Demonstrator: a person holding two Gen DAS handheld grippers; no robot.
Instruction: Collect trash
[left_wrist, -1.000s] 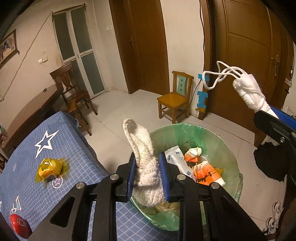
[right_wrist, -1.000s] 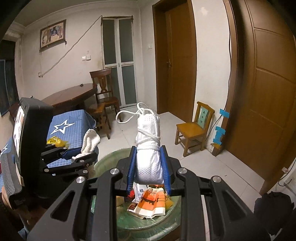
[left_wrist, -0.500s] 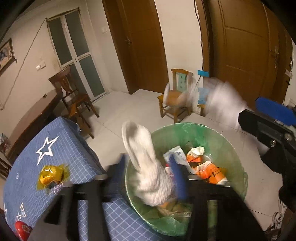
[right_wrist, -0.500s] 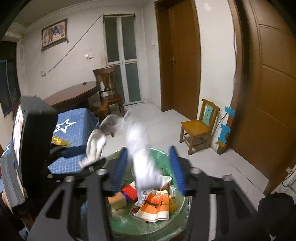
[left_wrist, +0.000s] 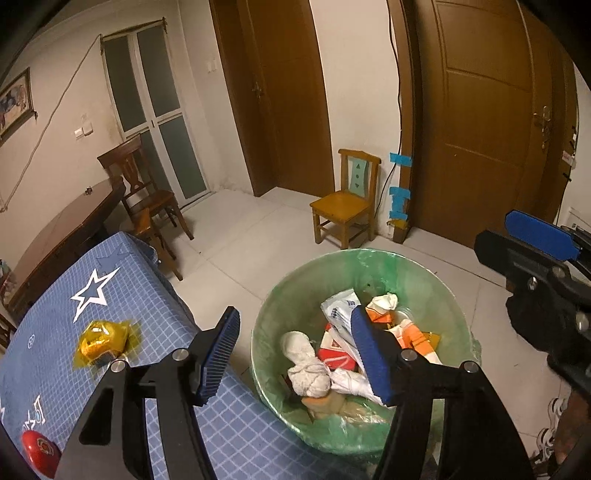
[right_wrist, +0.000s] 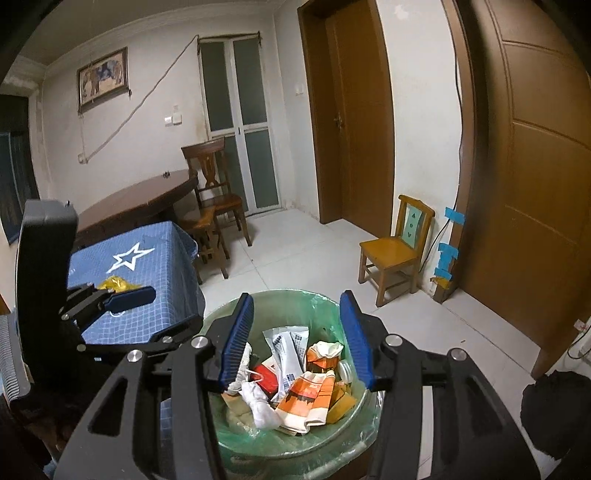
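A round bin with a green liner (left_wrist: 424, 266) (right_wrist: 332, 435) stands on the floor beside the blue-clothed table (left_wrist: 147, 288). In it lie a cream rolled cloth (left_wrist: 306, 365), a white tied bundle (left_wrist: 351, 382) (right_wrist: 258, 402), an orange-and-white packet (left_wrist: 410, 332) (right_wrist: 310, 395) and other wrappers. My left gripper (left_wrist: 293, 317) hangs open over the bin's near side, nothing between its pads. My right gripper (right_wrist: 297, 299) is open and empty above the bin too. On the table lie a yellow wrapper (left_wrist: 101, 339) and a red object (left_wrist: 38, 448).
A small wooden chair (left_wrist: 345, 206) stands against the far wall beside brown doors. A dark wooden table (right_wrist: 140, 199) with a dark chair (right_wrist: 214, 192) is behind the blue table. A black bag (right_wrist: 554, 406) sits on the tiled floor to the right.
Both grippers opened. The cream cloth fell from the left one and the white tied bundle from the right one; both now lie in the bin.
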